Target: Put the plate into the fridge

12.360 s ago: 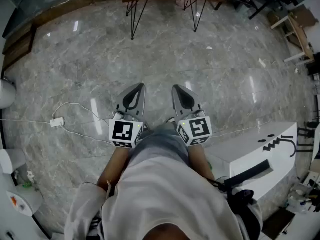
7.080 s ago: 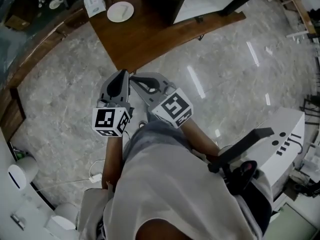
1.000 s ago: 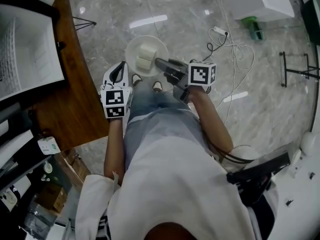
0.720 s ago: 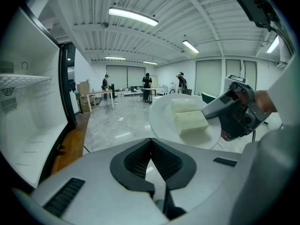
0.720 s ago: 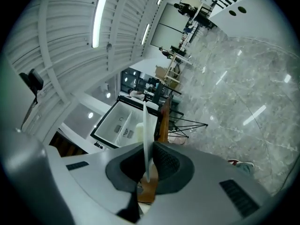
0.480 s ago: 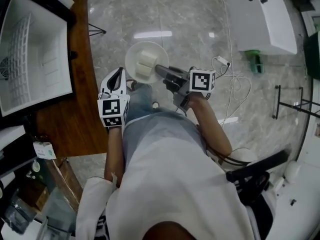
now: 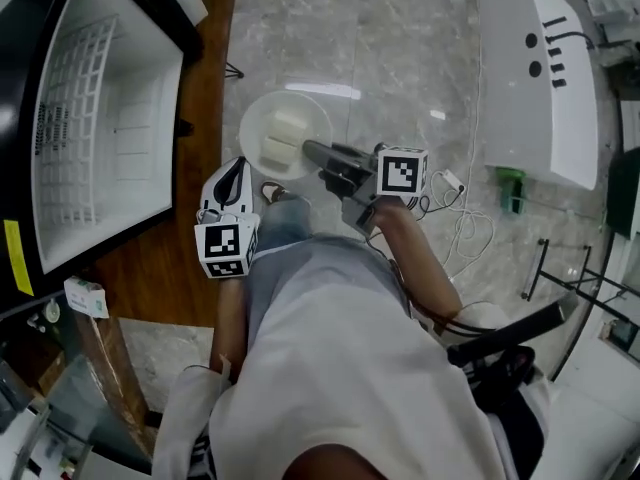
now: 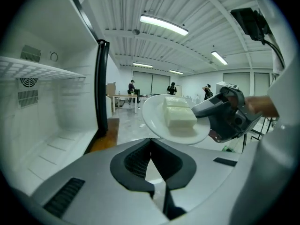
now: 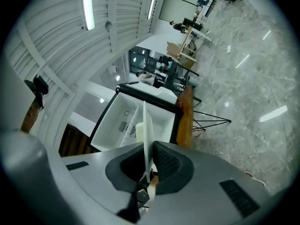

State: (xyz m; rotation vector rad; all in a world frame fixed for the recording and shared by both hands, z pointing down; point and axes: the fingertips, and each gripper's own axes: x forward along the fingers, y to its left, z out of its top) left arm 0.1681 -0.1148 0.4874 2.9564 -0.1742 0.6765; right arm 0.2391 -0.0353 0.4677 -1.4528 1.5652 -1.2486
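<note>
Over a grey marble floor (image 7: 400, 28), in front of an open white fridge (image 7: 110, 118), the right gripper (image 7: 310, 150) is clamping the rim of a round white plate (image 7: 300, 101) carrying pale rectangular blocks (image 7: 283, 136). The left gripper (image 7: 232, 173) is hanging nearby, pinched together on nothing.

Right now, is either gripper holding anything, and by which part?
The right gripper holds the white plate by its rim, its fingers pinching the edge. Two pale blocks sit on the plate. The left gripper is shut and empty.
</note>
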